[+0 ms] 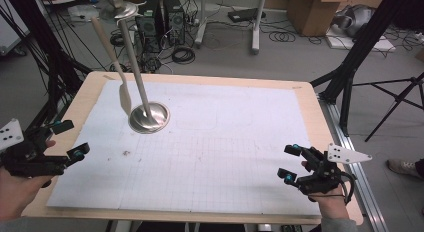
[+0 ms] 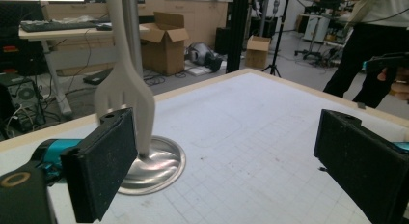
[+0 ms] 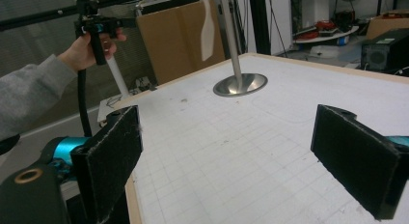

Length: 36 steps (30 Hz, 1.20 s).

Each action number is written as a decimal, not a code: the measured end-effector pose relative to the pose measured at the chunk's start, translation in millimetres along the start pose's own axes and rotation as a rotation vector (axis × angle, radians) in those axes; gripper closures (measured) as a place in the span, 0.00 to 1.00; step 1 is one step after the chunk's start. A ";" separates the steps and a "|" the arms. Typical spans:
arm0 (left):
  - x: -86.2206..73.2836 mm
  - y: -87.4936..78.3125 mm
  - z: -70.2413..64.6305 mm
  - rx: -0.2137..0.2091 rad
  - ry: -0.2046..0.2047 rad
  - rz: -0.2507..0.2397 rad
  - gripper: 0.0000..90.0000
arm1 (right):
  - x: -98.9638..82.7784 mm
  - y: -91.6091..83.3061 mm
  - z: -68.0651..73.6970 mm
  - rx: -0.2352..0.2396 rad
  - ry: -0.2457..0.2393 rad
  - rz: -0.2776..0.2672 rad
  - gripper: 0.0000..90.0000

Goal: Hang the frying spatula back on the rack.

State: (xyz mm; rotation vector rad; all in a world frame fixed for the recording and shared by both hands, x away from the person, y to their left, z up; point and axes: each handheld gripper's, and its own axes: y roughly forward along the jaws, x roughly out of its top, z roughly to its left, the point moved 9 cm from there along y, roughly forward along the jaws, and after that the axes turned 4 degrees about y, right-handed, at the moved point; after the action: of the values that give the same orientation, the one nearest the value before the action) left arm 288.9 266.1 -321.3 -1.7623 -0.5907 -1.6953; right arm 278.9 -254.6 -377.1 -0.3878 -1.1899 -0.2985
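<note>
Left gripper [image 1: 70, 140] and right gripper [image 1: 288, 164] wide open, empty, at table [image 1: 200, 80] edges, stand [image 1: 149, 117] well apart.

Grey floor [image 1: 300, 62], tangled cables [image 1: 182, 54], cardboard boxes [image 1: 312, 9], black tripod legs [image 1: 400, 99].

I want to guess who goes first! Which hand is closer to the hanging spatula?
Probably the left. The left gripper sits open at the table's left edge, on the same side as the spatula hanging by the stand. The right gripper, also open, is far across the table.
</note>
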 end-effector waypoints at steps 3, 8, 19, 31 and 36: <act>-4.4 -0.9 -5.5 -0.008 0.004 0.001 0.07 | 0.0 0.2 0.7 -0.006 -0.001 -0.001 0.11; -7.6 -1.3 -7.5 -0.002 0.009 0.009 0.06 | 0.3 -0.9 1.8 -0.017 -0.012 -0.009 0.11; -21.5 -12.3 2.3 0.034 -0.021 -0.017 0.06 | -0.3 -9.8 -1.0 -0.065 -0.017 -0.032 0.11; -25.4 -14.9 -1.1 0.045 0.020 -0.039 0.06 | -5.6 -25.2 -2.5 -0.108 -0.030 -0.045 0.11; -38.0 -8.8 -2.0 0.055 0.018 0.000 0.06 | -11.3 -36.7 -11.5 -0.154 -0.008 -0.066 0.11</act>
State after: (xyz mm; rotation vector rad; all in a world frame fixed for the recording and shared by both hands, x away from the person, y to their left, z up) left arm 278.4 274.7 -357.9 -1.7070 -0.6243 -1.6771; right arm 269.0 -292.4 -386.3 -0.4848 -1.1923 -0.4484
